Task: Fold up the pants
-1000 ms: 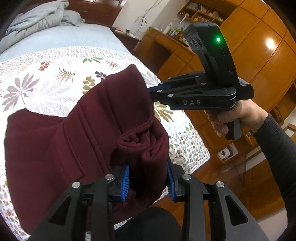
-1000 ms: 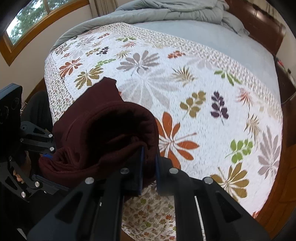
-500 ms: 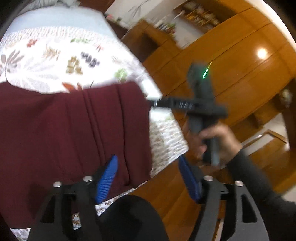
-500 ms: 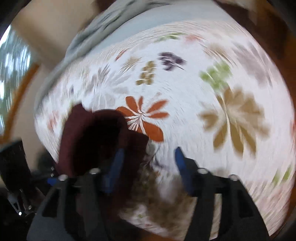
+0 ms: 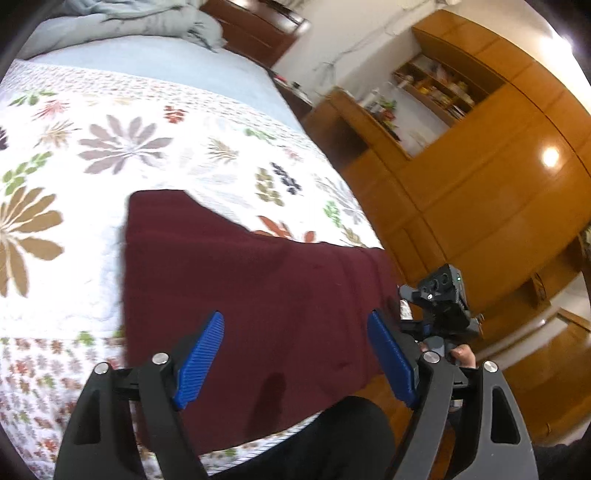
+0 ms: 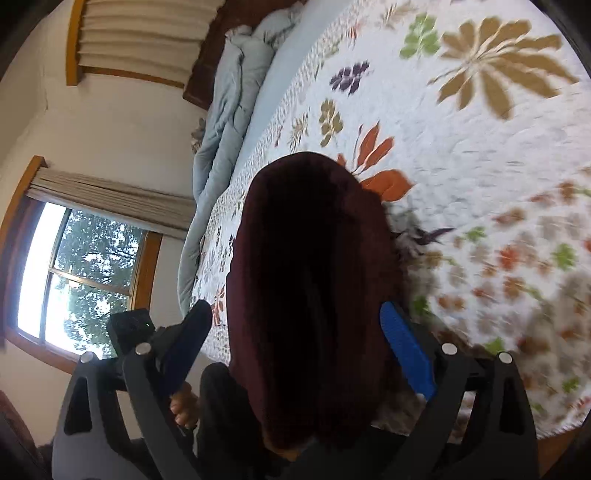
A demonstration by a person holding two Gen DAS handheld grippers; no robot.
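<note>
The maroon pants (image 5: 258,295) lie folded flat on the floral bedspread (image 5: 110,147), by the bed's near edge. My left gripper (image 5: 295,354) hovers over their near part. Its jaws are opening, and the blue pads (image 5: 201,360) stand wide and clear of the cloth. In the right wrist view the pants (image 6: 314,277) look dark and run away from the camera. My right gripper (image 6: 297,343) straddles their near end. Its jaws are also opening, and neither pad presses the fabric. The right gripper (image 5: 408,308) also shows at the pants' right end, held by a hand.
A crumpled grey duvet (image 5: 147,18) lies at the head of the bed. A wooden wardrobe (image 5: 498,184) and shelves (image 5: 432,88) stand to the right of the bed. A window (image 6: 85,280) is on the other side. A dark-clothed knee (image 5: 332,435) is at the bed's edge.
Both grippers were shut on the bunched pants and have let go. Their jaws have spread wide. The pants have dropped and now lie flat on the bed. The right wrist view has rolled.
</note>
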